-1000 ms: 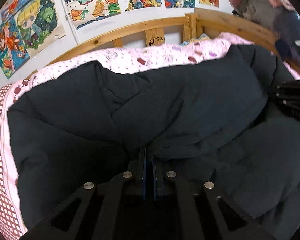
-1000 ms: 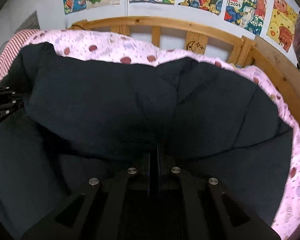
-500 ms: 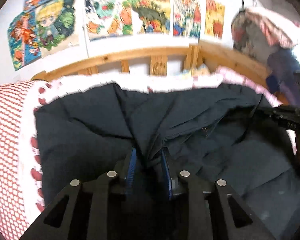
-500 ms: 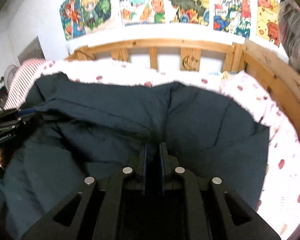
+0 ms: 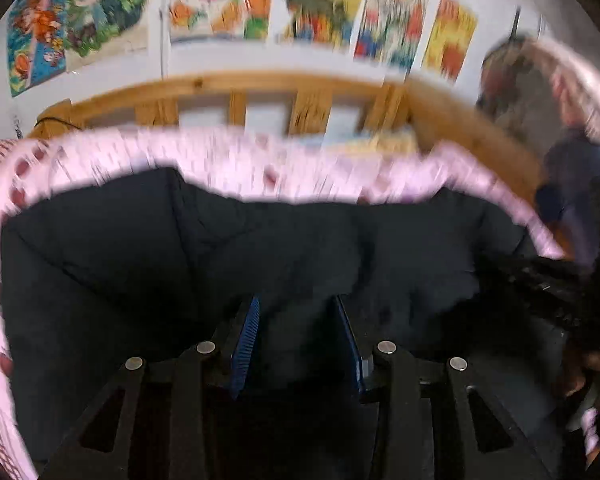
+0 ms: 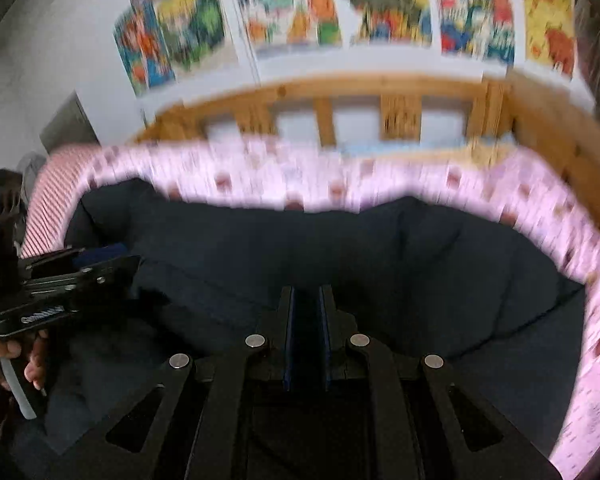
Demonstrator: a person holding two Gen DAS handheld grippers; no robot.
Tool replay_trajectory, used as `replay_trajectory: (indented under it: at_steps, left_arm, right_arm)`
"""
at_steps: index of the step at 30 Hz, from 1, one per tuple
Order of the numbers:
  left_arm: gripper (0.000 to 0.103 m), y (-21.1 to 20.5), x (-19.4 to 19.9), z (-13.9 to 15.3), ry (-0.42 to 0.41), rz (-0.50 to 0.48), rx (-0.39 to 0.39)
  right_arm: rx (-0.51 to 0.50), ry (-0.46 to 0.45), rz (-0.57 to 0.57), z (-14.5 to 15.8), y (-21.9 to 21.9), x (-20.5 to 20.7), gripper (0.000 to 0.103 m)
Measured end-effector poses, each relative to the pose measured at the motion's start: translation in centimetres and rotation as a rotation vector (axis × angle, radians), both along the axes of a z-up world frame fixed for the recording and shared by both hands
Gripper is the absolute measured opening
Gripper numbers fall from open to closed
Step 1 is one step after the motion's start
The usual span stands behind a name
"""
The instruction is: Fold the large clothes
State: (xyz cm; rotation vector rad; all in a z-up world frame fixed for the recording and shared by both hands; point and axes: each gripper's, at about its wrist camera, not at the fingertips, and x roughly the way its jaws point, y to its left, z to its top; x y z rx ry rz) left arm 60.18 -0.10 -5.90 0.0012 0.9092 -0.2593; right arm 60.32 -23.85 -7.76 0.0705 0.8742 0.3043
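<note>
I see the dark garment (image 5: pixel 300 248) puffy, creased, spread ahead of both tools. L gripper (image 5: pixel 296 320) released wide; R gripper (image 6: pixel 306 320) slightly parted, nothing gripped.

Matt dark cloth garment (image 5: pixel 140 248), wooden bedframe (image 6: pixel 380 88)

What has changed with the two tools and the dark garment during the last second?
The left tool has opened wide and let go of the dark garment. The right tool has opened slightly, with a narrow gap now showing. Both have pulled back, so more of the wall shows. The garment has stayed on the pink sheet.
</note>
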Motion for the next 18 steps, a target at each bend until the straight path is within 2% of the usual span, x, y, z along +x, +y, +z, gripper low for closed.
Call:
replay_trajectory:
  at_steps: [4,8,11,16,18]
  left_arm:
    - [0.037,-0.6,-1.0,-2.6,-0.012,-0.039,0.055]
    - [0.038,-1.7,-0.9,-3.3,-0.018,-0.038,0.131]
    - [0.039,-2.0,-1.8,-2.6,-0.038,-0.037,0.158]
    - [0.05,-0.8,-2.9,-0.7,-0.015,0.012,0.116]
    - [0.051,-0.4,-3.5,0.2,0.001,0.044,0.08]
  right_arm:
    - [0.0,0.118,0.012,-4.7,0.0,0.3,0.01]
    - [0.032,0.13,-0.008,-5.9,0.0,0.3,0.01]
    - [0.01,0.105,-0.007,-5.4,0.5,-0.4,0.01]
    - [0.013,0.039,-0.031,-2.6,-0.2,-2.8,0.011]
    - [-0.003,0.023,-0.05,-1.4,-0.4,-3.8,0.02]
